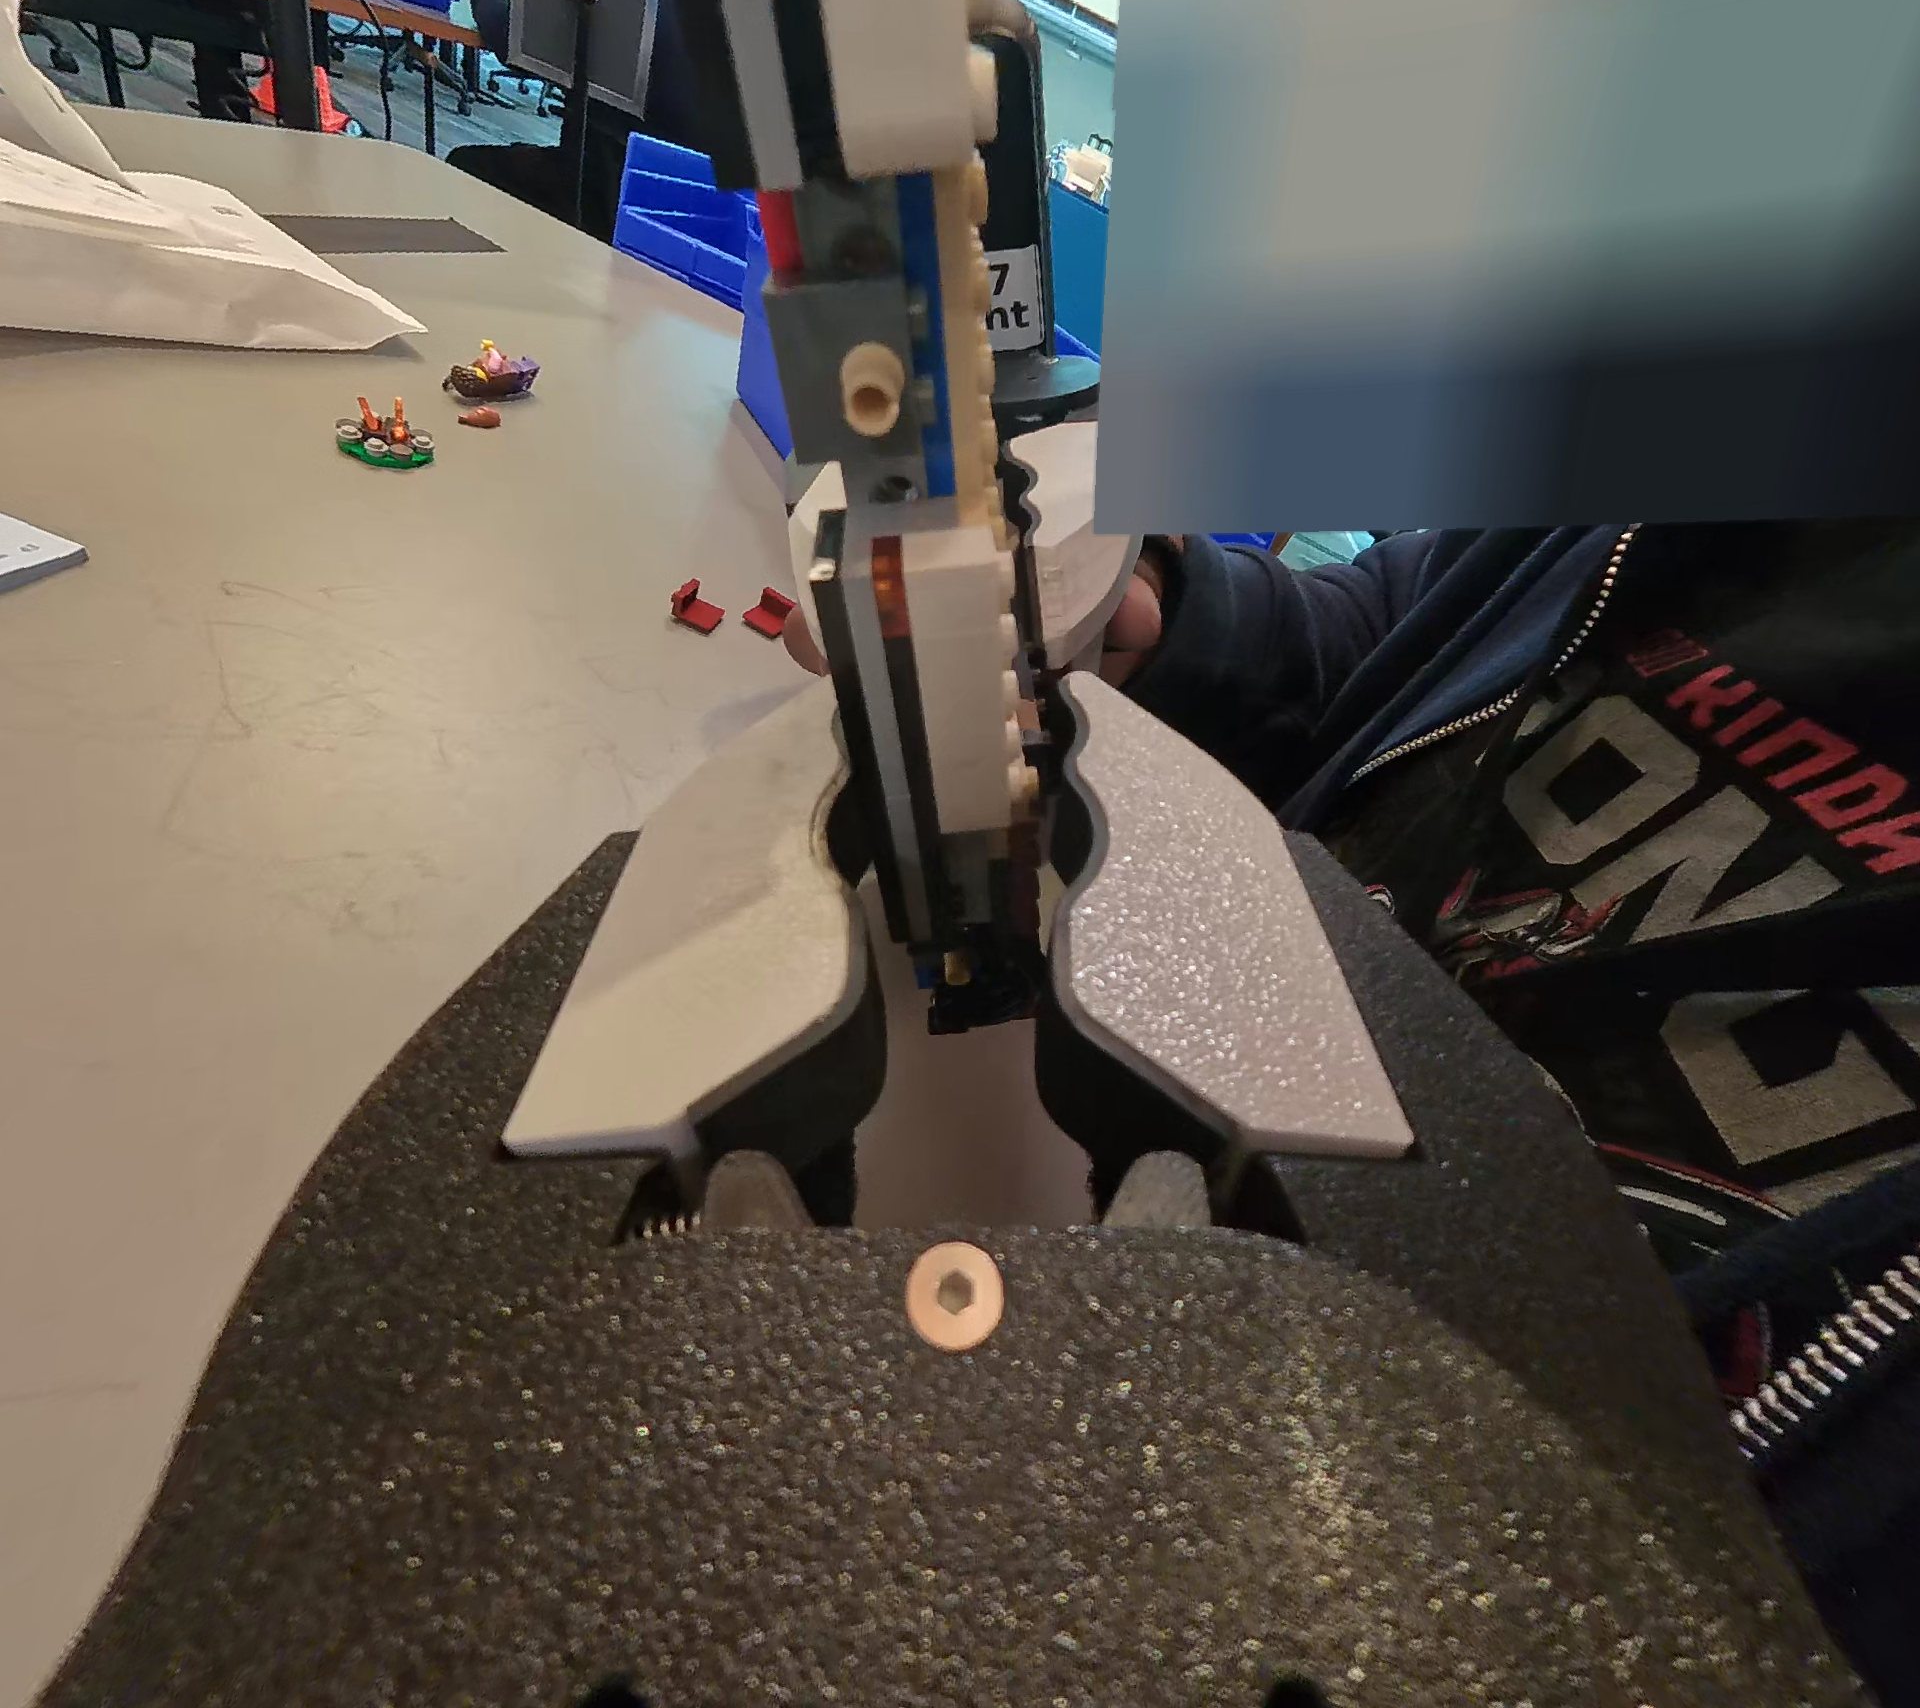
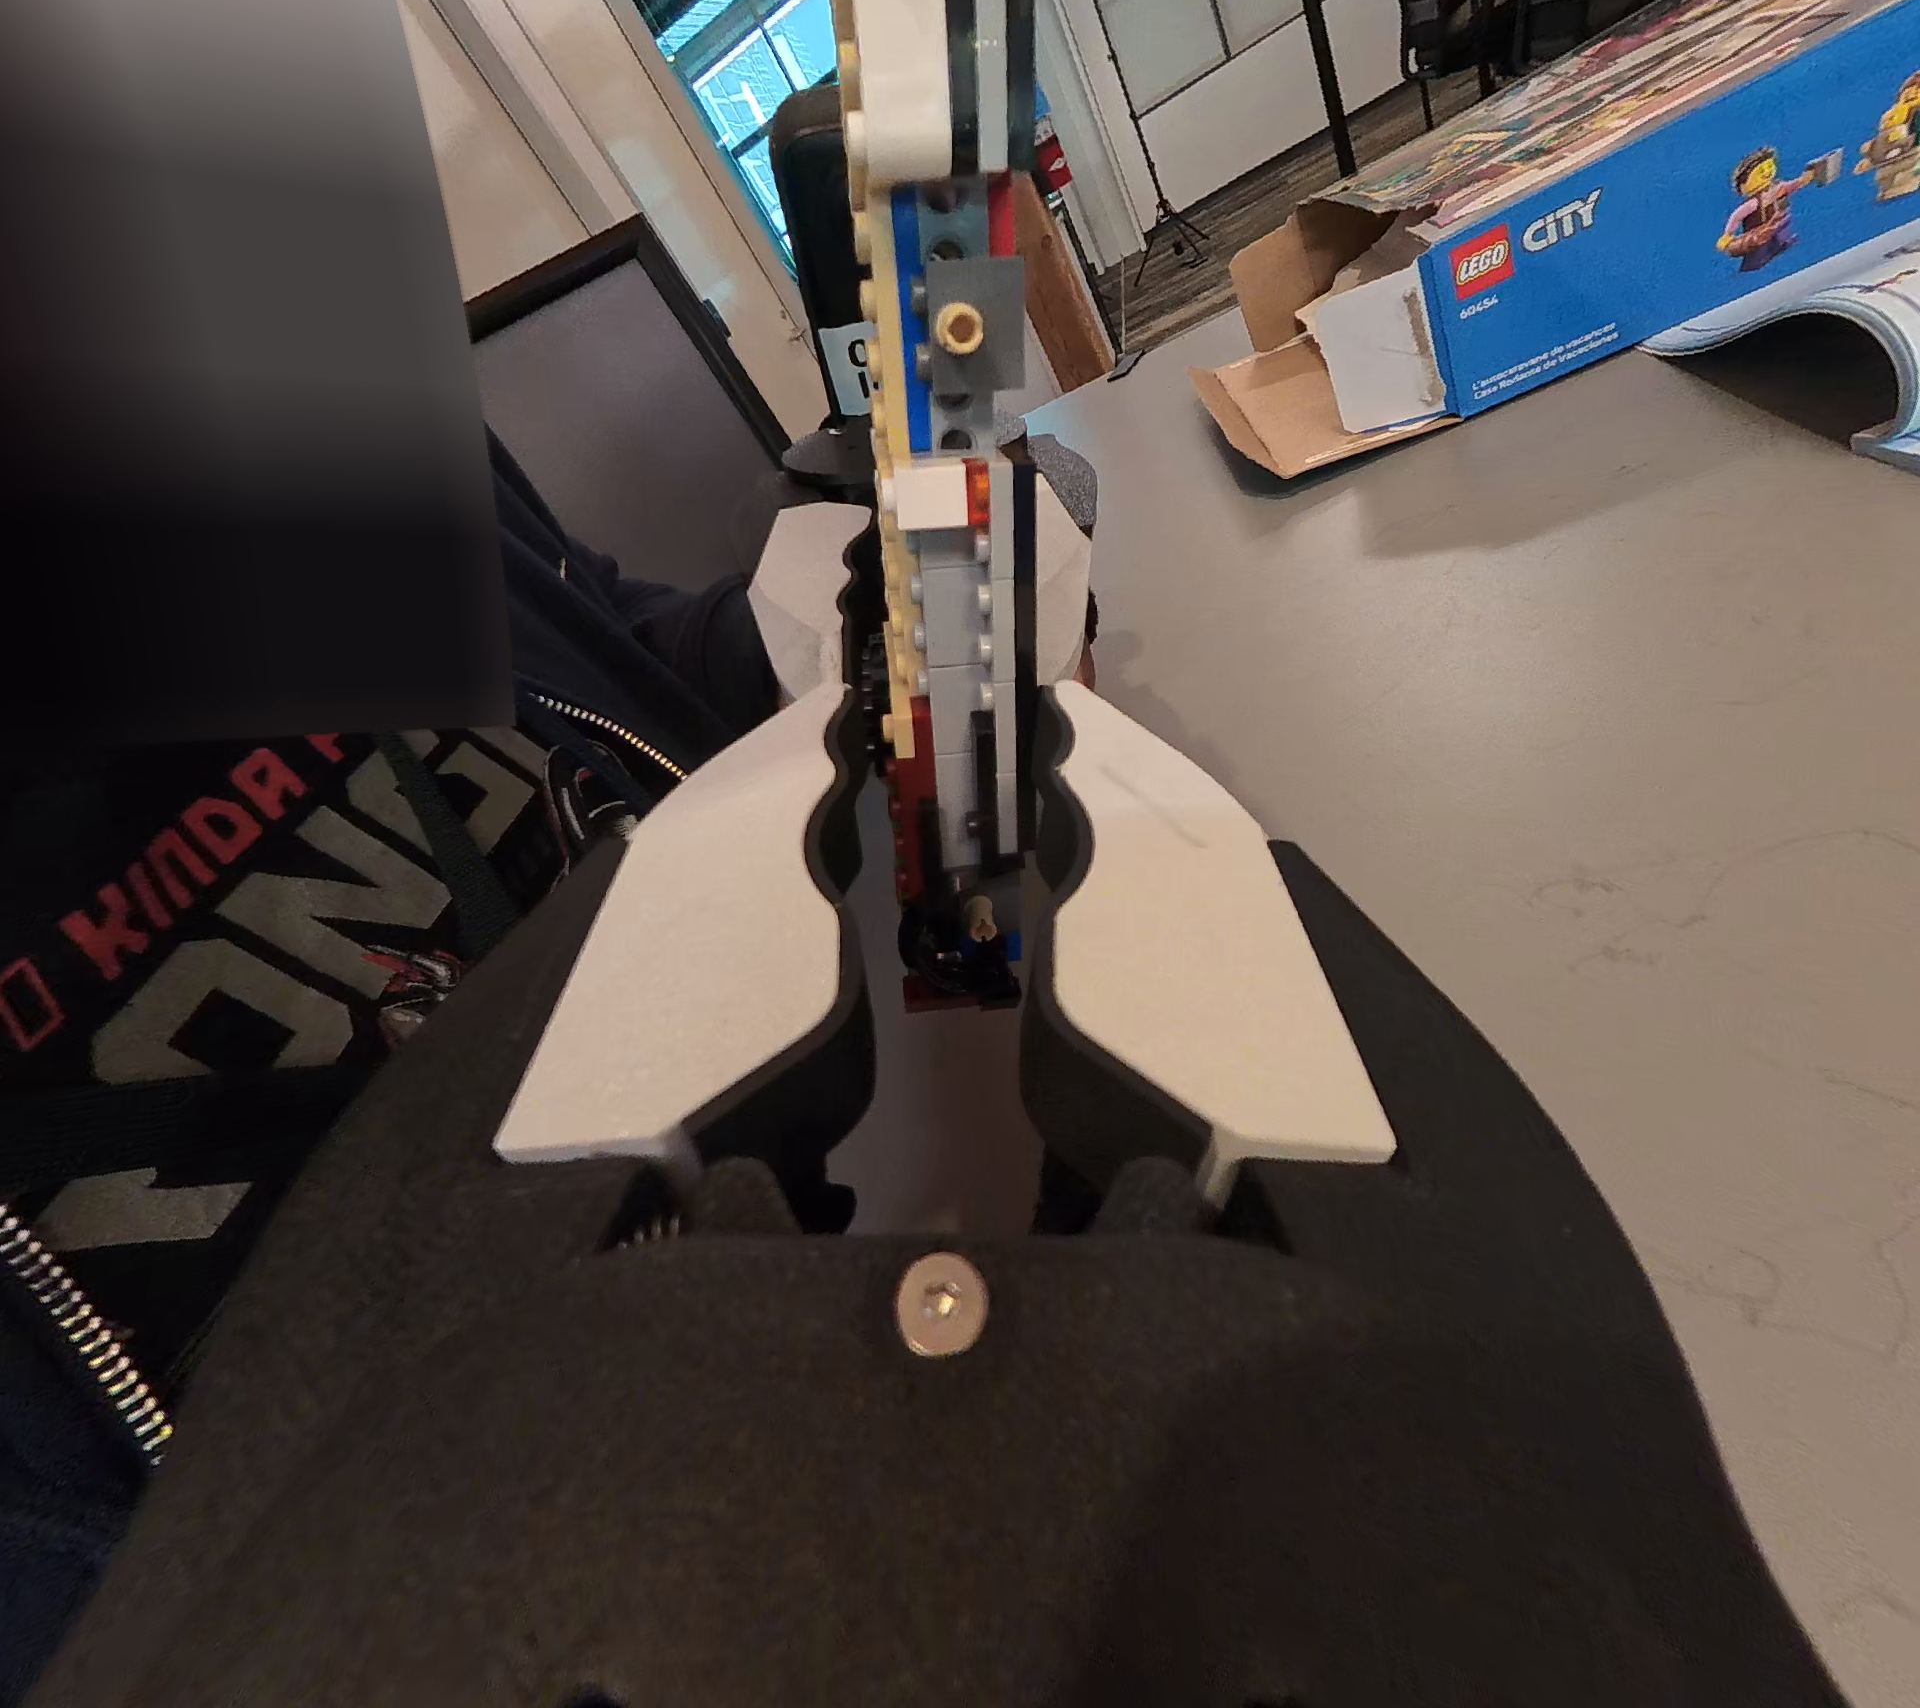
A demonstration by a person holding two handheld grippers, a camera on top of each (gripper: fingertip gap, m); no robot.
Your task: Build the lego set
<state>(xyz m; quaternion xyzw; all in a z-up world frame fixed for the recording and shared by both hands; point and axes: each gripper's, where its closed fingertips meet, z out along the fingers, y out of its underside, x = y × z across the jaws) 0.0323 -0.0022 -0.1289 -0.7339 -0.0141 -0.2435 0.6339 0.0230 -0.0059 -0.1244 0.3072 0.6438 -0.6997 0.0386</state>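
Note:
A long flat brick model (image 1: 935, 671) of white, grey, black, blue and tan pieces stands on edge above the grey table (image 1: 364, 723). My left gripper (image 1: 951, 713) is shut on its near end, with both pads against its sides. The right wrist view shows the same model (image 2: 956, 609) from the other end. My right gripper (image 2: 945, 702) is shut on it there. The two grippers face each other along the model. The right gripper's white finger (image 1: 1070, 557) shows just beyond my left gripper. The left gripper's finger (image 2: 800, 609) shows beyond my right one.
Two small red pieces (image 1: 727, 609), a small green round build (image 1: 384, 437) and a small purple build (image 1: 494, 377) lie on the table, with a white paper bag (image 1: 187, 276) behind. Blue bins (image 1: 686, 214) stand at the table edge. An opened blue toy box (image 2: 1662, 256) and a booklet (image 2: 1849, 349) lie to the right. A person in a dark jacket (image 1: 1455, 723) is close. My left and right fingertips are right by each other.

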